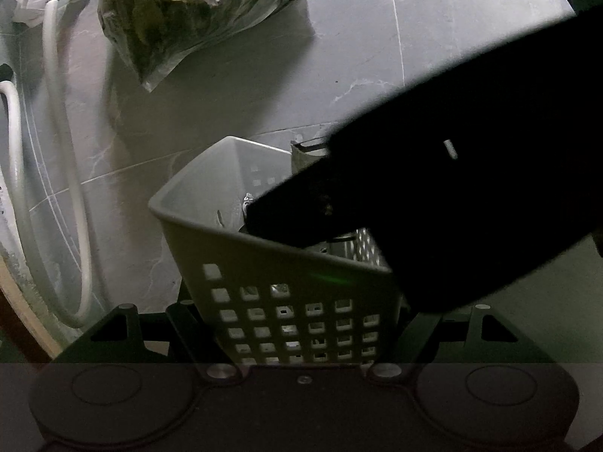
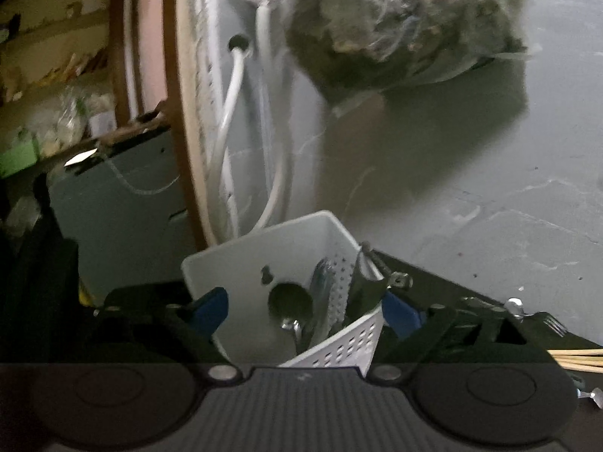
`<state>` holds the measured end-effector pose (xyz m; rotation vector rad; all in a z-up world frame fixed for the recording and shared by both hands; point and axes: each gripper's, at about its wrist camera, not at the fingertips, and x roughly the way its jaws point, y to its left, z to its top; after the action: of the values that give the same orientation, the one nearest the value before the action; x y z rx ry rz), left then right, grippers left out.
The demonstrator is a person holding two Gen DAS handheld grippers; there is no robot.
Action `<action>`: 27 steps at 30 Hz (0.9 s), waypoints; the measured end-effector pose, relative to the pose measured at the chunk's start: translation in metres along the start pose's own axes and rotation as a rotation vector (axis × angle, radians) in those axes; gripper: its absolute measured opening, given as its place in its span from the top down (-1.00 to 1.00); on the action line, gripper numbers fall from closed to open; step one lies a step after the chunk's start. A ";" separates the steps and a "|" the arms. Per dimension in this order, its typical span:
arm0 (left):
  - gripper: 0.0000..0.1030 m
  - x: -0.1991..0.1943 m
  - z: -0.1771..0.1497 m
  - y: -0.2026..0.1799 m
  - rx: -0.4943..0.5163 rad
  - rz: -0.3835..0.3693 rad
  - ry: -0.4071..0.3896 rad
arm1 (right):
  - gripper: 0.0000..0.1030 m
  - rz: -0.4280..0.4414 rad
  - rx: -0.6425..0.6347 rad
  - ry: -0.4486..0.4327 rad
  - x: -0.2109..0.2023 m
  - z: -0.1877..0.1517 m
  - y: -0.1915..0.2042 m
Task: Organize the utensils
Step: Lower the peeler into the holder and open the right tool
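Step in hand, judged: cutlery is being deposited into the utensil basket (image 2: pixel 331 342), which is being kept on the grey counter (image 1: pixel 264 86) close to the wall edge

- The basket is being pinched across its perforated sides by the left gripper (image 1: pixel 301 324), pads pressed against it, and is being tilted towards the other tool
- The right gripper (image 2: pixel 305 310) is being held over the basket mouth with its blue pads (image 2: pixel 211 309) spread wide; nothing is being gripped between them
- To do the step well: the basket is best kept steady and tilted as it is; the right tool is best lifted straight out, so that no handle is being snagged or the rim dragged; the loose pieces at the right are being judged the next pick

Counts, large to small:
- bag of greens (image 1: pixel 196 11): one, well behind the basket
- white hoses (image 1: pixel 64 150): two
- basket: one
- spoon (image 2: pixel 290 301) inside it: one clear; other cutlery is being crowded beside it, number cannot be told
- fork (image 2: pixel 554 324) outside, on the counter: one
- wooden sticks (image 2: pixel 576 359): at least three, being cut off by the frame edge
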<state>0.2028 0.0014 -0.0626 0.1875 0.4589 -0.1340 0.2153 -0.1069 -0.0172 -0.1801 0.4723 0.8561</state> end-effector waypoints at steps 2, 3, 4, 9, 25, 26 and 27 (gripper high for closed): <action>-0.52 0.000 0.000 0.000 -0.002 0.002 0.001 | -0.83 -0.002 -0.002 0.015 -0.001 0.000 -0.001; -0.52 -0.001 0.000 0.000 -0.003 0.003 0.001 | -0.84 0.000 0.003 0.025 -0.001 0.001 -0.002; -0.52 -0.001 0.000 -0.001 -0.003 0.004 0.001 | -0.86 0.003 0.010 0.034 -0.002 0.000 -0.004; -0.52 -0.003 -0.002 -0.002 -0.002 0.007 -0.002 | -0.96 0.012 0.056 0.061 -0.013 -0.004 -0.017; -0.55 0.001 0.003 -0.001 0.033 0.008 0.018 | -0.99 -0.285 0.197 0.062 -0.041 -0.030 -0.060; -0.55 0.002 0.004 -0.001 0.027 0.011 0.023 | -0.99 -0.301 0.211 0.060 -0.041 -0.031 -0.063; -0.55 0.003 0.005 -0.001 0.023 0.012 0.027 | -0.99 -0.311 0.228 0.056 -0.042 -0.032 -0.067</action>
<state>0.2069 -0.0006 -0.0600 0.2152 0.4835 -0.1248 0.2323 -0.1896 -0.0277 -0.0648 0.5734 0.4897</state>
